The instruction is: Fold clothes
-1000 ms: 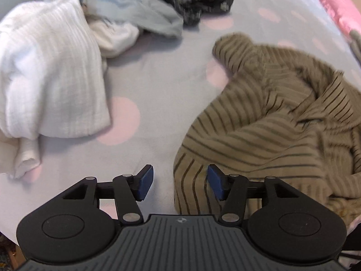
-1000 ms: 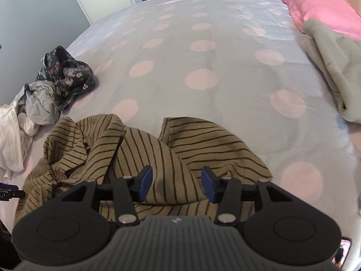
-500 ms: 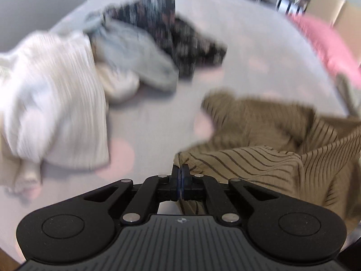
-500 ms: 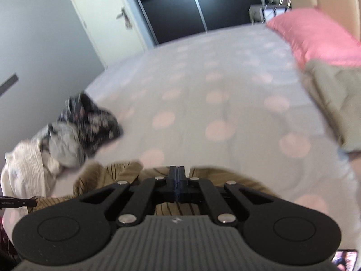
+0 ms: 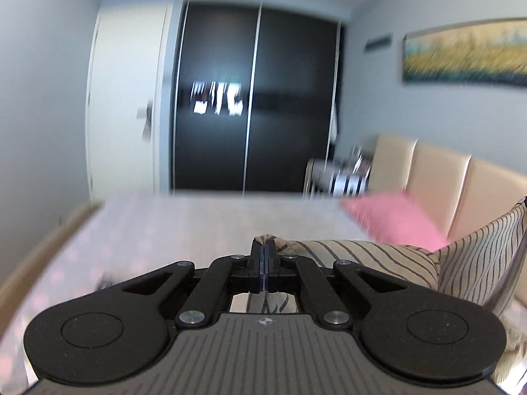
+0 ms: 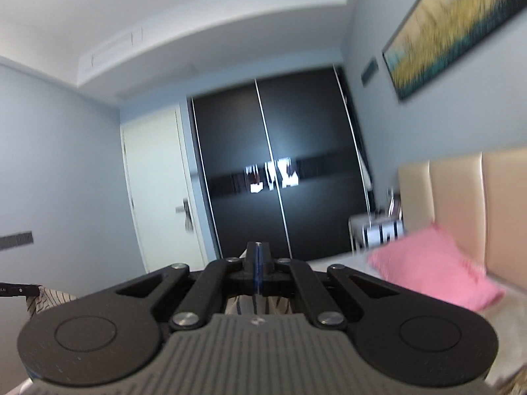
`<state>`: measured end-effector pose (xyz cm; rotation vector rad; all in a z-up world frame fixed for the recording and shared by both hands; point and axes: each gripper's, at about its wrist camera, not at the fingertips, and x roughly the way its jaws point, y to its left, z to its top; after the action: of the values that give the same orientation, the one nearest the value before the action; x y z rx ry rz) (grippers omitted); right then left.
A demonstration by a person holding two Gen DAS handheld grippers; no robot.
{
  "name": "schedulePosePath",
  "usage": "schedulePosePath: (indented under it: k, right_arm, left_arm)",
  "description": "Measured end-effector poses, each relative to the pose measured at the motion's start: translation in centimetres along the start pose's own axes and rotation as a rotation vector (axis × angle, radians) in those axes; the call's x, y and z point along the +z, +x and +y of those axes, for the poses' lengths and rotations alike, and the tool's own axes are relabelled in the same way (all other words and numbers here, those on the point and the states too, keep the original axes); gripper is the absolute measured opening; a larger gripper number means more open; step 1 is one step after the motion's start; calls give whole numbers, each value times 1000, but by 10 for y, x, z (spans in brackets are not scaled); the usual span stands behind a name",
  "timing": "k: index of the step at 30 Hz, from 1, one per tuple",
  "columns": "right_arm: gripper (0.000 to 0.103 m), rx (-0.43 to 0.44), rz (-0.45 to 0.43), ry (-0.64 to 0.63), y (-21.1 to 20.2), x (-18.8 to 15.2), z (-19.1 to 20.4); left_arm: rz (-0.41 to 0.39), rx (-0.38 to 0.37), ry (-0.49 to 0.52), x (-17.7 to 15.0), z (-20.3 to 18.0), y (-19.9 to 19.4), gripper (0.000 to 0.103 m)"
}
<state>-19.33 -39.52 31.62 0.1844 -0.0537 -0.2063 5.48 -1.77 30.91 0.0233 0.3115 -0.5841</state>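
Note:
A tan garment with thin dark stripes hangs lifted above the bed. My left gripper is shut on its edge, and a small tuft of cloth pokes out above the closed blue pads. The cloth stretches away to the right in the left wrist view. My right gripper is also shut, and the same striped garment shows just beneath its closed jaws and at the lower left. Both grippers point roughly level across the room. Both views are motion-blurred.
The bed with pink-dotted sheet lies below. A pink pillow rests against the beige padded headboard on the right. A black sliding wardrobe and white door stand at the far wall. The other clothes are out of view.
Both grippers closed on the striped garment's edge, then rose sharply and tilted up from the bed. The views now face the far wall, and the clothes pile has dropped out of sight.

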Motion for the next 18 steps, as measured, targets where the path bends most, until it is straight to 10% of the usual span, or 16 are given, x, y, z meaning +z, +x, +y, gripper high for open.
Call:
schedulePosePath:
  k: [8,18]
  right_arm:
    - [1,3,94,-52,-8,-11,-2]
    - [1,24,674,-99,28,-188,-16]
  left_arm:
    - [126,-64,47,-19,-14,0,0]
    - [657,-10,138,-207,17,65,0]
